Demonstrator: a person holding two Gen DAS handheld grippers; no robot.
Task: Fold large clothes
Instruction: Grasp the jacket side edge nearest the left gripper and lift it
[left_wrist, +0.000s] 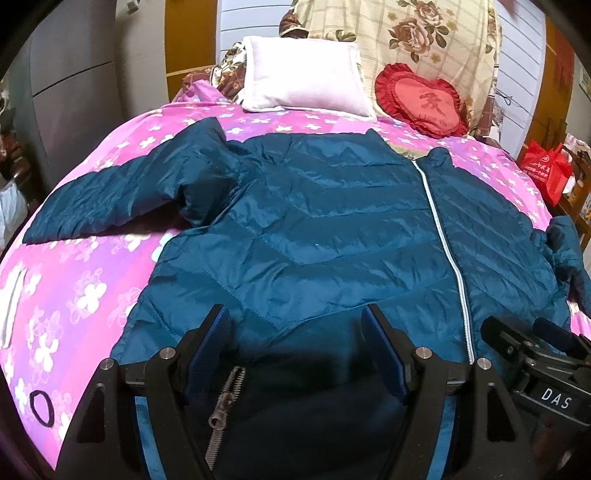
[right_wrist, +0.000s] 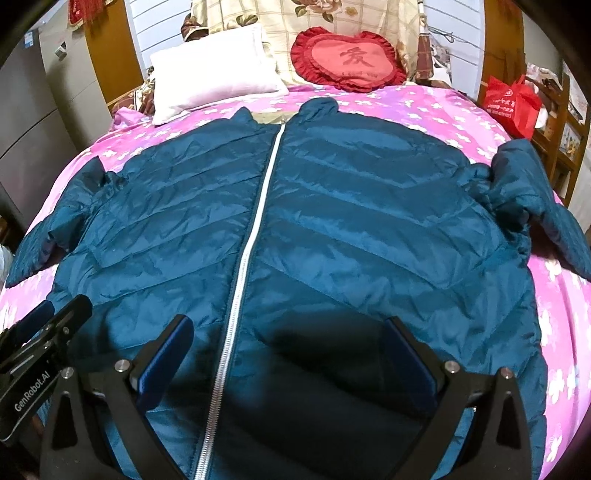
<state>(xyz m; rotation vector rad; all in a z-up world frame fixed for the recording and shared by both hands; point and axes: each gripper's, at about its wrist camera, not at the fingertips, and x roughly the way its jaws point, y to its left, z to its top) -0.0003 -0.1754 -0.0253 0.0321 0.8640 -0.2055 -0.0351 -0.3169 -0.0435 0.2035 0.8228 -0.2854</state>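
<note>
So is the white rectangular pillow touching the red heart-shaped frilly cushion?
Apart. The right wrist view shows the white rectangular pillow and red heart-shaped frilly cushion separated by floral bedding.

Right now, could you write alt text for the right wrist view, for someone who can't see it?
A teal puffer jacket lies spread flat, zipped up, on a pink flowered bedspread. The right gripper is open above its hem. A white pillow and a red heart cushion sit at the head.
</note>
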